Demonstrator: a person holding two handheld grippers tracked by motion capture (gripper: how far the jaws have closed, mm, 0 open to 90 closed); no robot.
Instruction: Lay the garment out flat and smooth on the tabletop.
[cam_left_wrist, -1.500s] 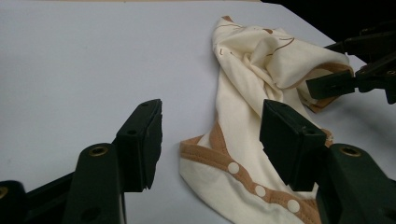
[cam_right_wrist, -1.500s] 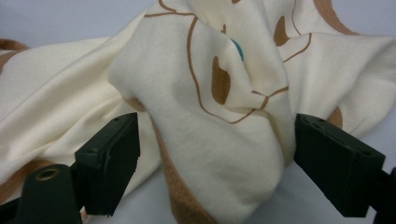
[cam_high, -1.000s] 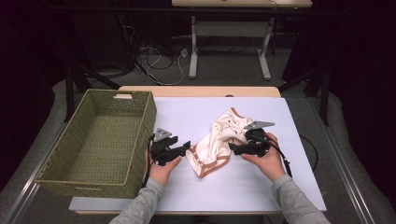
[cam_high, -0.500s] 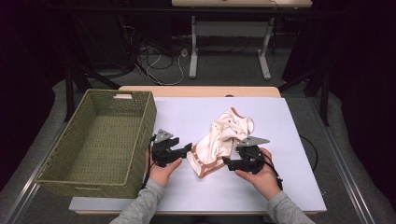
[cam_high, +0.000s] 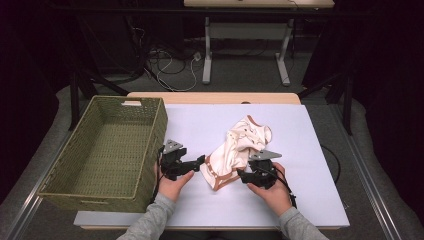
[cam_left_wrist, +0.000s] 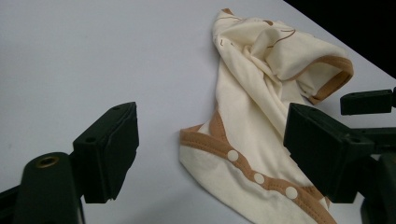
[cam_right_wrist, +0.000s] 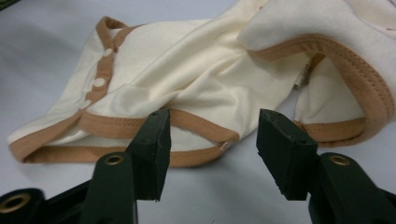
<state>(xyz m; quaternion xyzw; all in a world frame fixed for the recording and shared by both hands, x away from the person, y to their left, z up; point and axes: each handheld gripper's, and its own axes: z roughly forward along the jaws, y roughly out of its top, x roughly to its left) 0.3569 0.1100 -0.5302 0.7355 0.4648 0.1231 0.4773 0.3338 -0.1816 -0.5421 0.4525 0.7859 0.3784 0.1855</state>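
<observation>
Two grippers: left gripper (cam_high: 199, 161) and right gripper (cam_high: 240, 174), both gaping wide, are flanking the cream baby bodysuit (cam_high: 235, 150).
Change: right gripper has been dropping toward the bodysuit's near hem.
Nearby: wicker basket (cam_high: 150, 145) is sitting just left.

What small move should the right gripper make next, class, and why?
Probably ease forward and close on the brown hem. The right gripper is open, with the garment lying crumpled just beyond its jaws, not yet gripped.

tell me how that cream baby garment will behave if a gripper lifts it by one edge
The cream garment lies crumpled in soft folds, so it will probably hang limp and unfold rather than hold shape. It looks thin, so likely very light. Its tan trim is a thicker stitched band, probably the firmest place to pinch.
</observation>
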